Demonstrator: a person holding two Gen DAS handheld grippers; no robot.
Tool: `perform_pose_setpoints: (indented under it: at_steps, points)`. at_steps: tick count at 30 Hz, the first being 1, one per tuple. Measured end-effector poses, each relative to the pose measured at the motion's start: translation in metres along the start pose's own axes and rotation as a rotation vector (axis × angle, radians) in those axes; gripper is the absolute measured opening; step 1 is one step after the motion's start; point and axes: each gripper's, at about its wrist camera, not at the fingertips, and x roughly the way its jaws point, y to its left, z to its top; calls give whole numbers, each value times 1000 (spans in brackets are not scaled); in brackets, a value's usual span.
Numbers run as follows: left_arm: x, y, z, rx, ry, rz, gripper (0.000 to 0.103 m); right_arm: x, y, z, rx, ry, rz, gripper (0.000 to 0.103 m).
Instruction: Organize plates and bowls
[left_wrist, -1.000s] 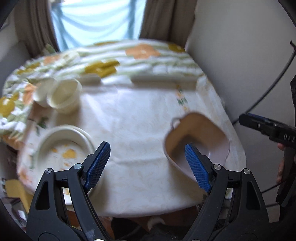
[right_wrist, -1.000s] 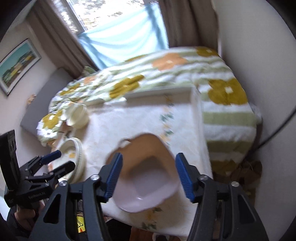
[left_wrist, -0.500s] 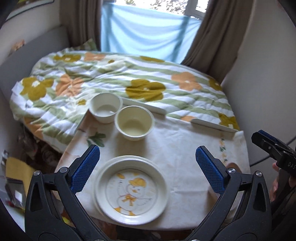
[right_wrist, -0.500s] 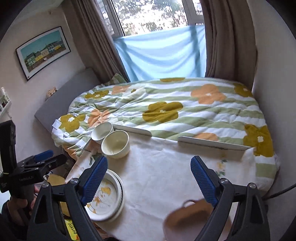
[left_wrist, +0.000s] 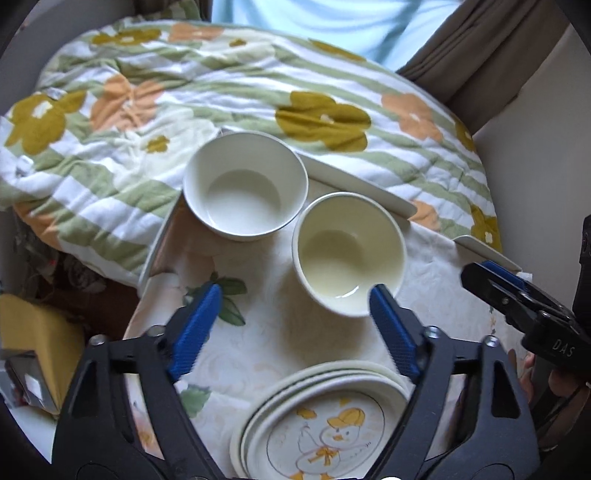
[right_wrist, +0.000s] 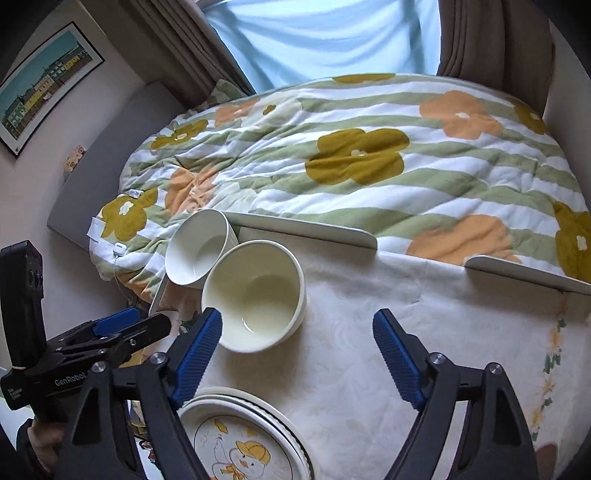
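A white bowl and a cream bowl stand side by side at the table's far left; both also show in the right wrist view, white bowl and cream bowl. A stack of duck-print plates lies at the near edge, also in the right wrist view. My left gripper is open and empty, just before the cream bowl. My right gripper is open and empty, its left finger near that bowl's rim. A brown dish's edge peeks at the right wrist view's bottom right.
The table has a pale floral cloth and low white rails at its far edge. A flowered quilt covers the bed behind. Curtains, a wall and a framed picture surround it.
Both grippers have moved left and forward, away from the brown dish and close to the two bowls and the plate stack. Both stay open.
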Motion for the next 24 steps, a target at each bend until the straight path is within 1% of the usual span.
perform_pose_setpoints:
  at_steps: [1, 3, 5, 7, 8, 9, 11, 13, 14, 15, 16, 17, 19, 24]
  points:
    - [11, 2, 3, 3, 20, -9, 67, 11, 0, 2, 12, 22, -3, 69]
    - [33, 3, 9, 9, 57, -27, 53, 32, -3, 4, 34, 56, -11, 63]
    - [50, 4, 13, 20, 87, -38, 50, 50, -4, 5, 58, 88, -15, 56]
    - [63, 5, 17, 29, 106, -48, 41, 62, -7, 5, 81, 110, -13, 53]
    - [68, 5, 19, 30, 114, -52, 32, 68, -8, 5, 90, 119, -12, 49]
    - [72, 5, 19, 31, 120, -59, 27, 73, -8, 5, 94, 127, -14, 47]
    - [79, 4, 21, 38, 127, -69, 25, 80, -7, 6, 99, 141, -13, 37]
    - [83, 3, 22, 46, 135, -78, 17, 86, -6, 6, 104, 154, -13, 33]
    - [85, 1, 22, 51, 137, -74, 14, 88, -6, 6, 107, 160, -14, 28]
    - [85, 0, 22, 58, 138, -67, 13, 90, -6, 6, 110, 166, -15, 25]
    - [86, -1, 22, 64, 135, -60, 13, 92, -6, 5, 112, 174, -16, 16]
    - [86, -2, 21, 64, 134, -58, 13, 95, -5, 5, 110, 179, -20, 14]
    - [86, -2, 22, 65, 133, -55, 13, 95, -5, 6, 100, 173, -24, 14]
    - [82, -7, 22, 104, 123, -18, 13, 95, -1, 6, 94, 174, -34, 14]
